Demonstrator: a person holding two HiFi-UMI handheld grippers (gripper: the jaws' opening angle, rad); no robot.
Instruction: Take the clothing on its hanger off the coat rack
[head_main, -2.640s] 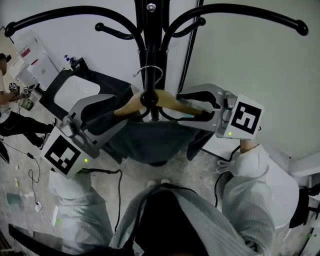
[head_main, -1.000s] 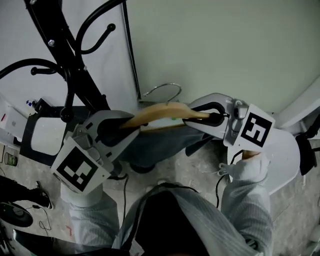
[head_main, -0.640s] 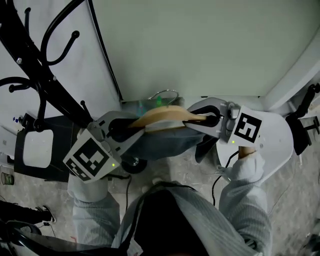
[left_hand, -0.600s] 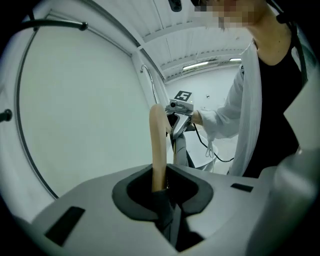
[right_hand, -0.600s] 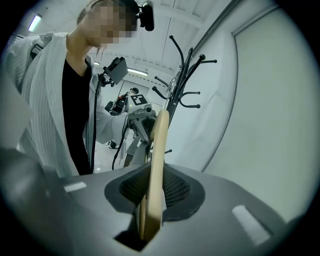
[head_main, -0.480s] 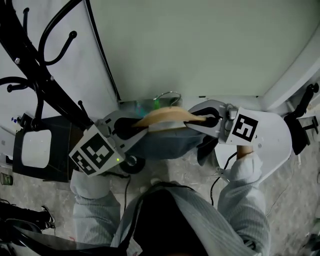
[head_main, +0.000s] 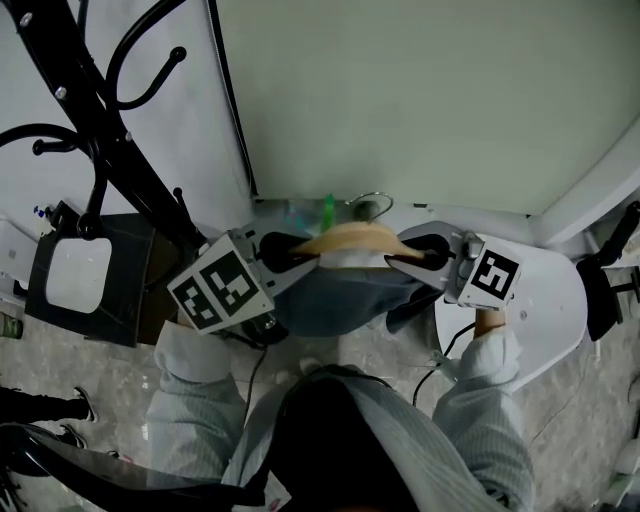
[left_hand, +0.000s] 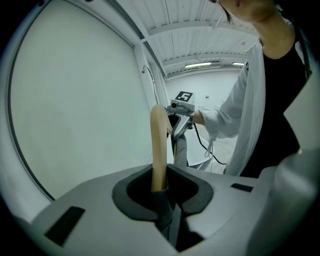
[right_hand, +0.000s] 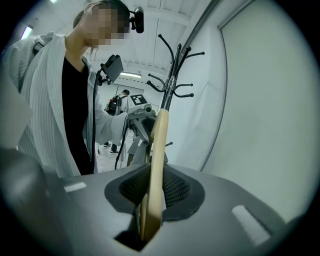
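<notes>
A wooden hanger with a metal hook carries a dark grey garment that droops below it. The hanger hangs free of the black coat rack, which stands to the upper left. My left gripper is shut on the hanger's left end, with garment cloth pinched alongside the wood. My right gripper is shut on the right end, the hanger running out from between its jaws. The coat rack stands behind in the right gripper view.
A pale wall rises just behind the hanger. A white rounded table sits at the right, with a black chair beyond it. A black frame with a white pad lies by the rack's foot. Cables trail on the floor.
The hanger's hook has come off the rack. Both grippers have carried the hanger and garment to the right, away from the rack, and lower, toward the wall.
</notes>
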